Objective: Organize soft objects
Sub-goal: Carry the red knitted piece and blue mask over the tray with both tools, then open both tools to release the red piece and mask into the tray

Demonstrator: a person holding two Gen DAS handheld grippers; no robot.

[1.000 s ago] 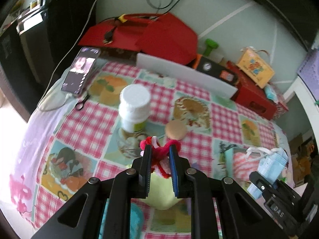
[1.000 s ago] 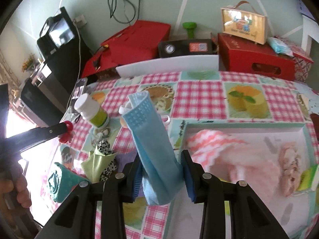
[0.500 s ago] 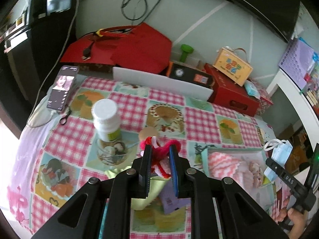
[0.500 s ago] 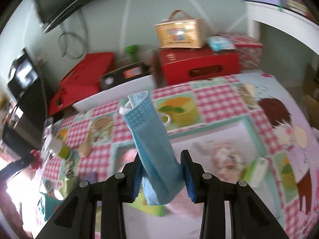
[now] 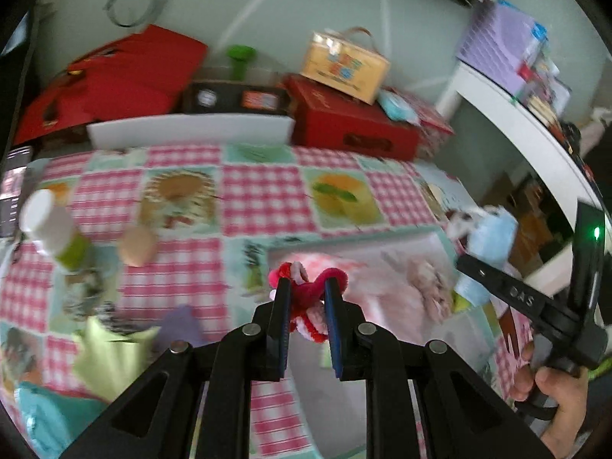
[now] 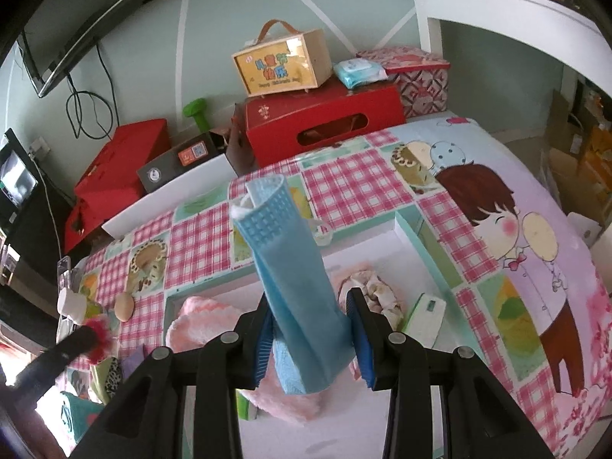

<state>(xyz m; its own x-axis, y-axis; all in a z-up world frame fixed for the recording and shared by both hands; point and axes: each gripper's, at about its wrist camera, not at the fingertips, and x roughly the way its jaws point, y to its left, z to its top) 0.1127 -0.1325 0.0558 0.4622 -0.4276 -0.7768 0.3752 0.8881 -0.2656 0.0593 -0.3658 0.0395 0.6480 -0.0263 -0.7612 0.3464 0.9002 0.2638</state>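
Gripping folded blue mask, right claw; embossed grid edge upright.

A home room: wall-mounted television, cartoon tablecloth, stacked gift boxes.

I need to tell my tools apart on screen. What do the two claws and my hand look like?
Both claws, left claw and right claw, look alike: black angular arms with silver rivets and blue ribbed pads. The right tool shows white "DAS" lettering and a green light. The bare hand shows no sleeve.

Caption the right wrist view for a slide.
Right gripper holding a folded blue face mask above the white tray.
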